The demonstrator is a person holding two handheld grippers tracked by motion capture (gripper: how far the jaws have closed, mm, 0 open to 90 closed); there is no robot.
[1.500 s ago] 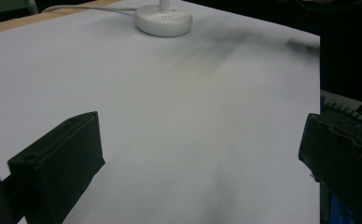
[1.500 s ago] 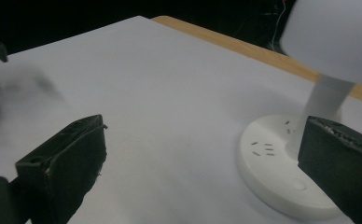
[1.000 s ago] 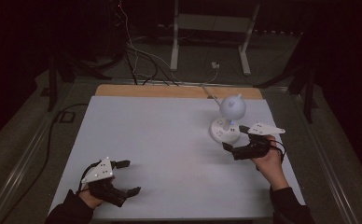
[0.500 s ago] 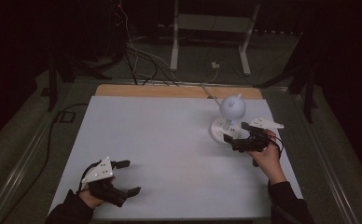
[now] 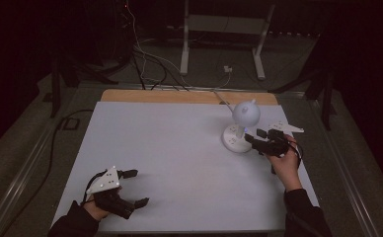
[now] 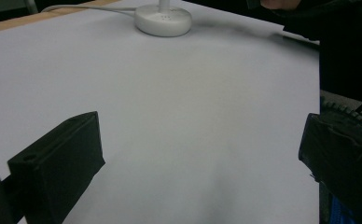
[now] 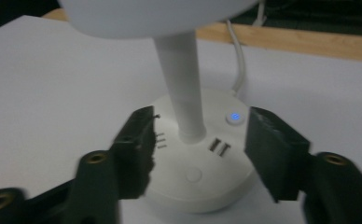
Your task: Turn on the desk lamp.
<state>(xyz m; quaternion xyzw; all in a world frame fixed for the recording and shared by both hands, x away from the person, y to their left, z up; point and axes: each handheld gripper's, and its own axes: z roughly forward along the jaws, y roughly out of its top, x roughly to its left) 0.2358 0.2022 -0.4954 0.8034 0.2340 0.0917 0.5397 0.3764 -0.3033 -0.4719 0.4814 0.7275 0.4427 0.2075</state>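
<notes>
One white lamp stands on the far right part of the big white table, and we count just this one thing on the table top. We see that the lamp has one round head, one thin stem and one round flat base. On the base we count one small blue light, two little slots side by side, and one round button near the front. One white cord runs from the back of the base toward the wooden strip at the far edge of the table. We count two grippers, one in each hand. The right gripper is right at the lamp base, and its two black jaws stand wide apart, one on each side of the stem, above the base. They hold nothing, and we cannot tell if they touch the base. The right hand holds this gripper from behind. The left gripper is far away from the lamp, near the front left corner of the table. Its two jaws are spread wide too, with only bare table between them. From the left gripper view we see the lamp base far off across the table. Past the table, on the dark floor, we see some cables and one metal stand.
</notes>
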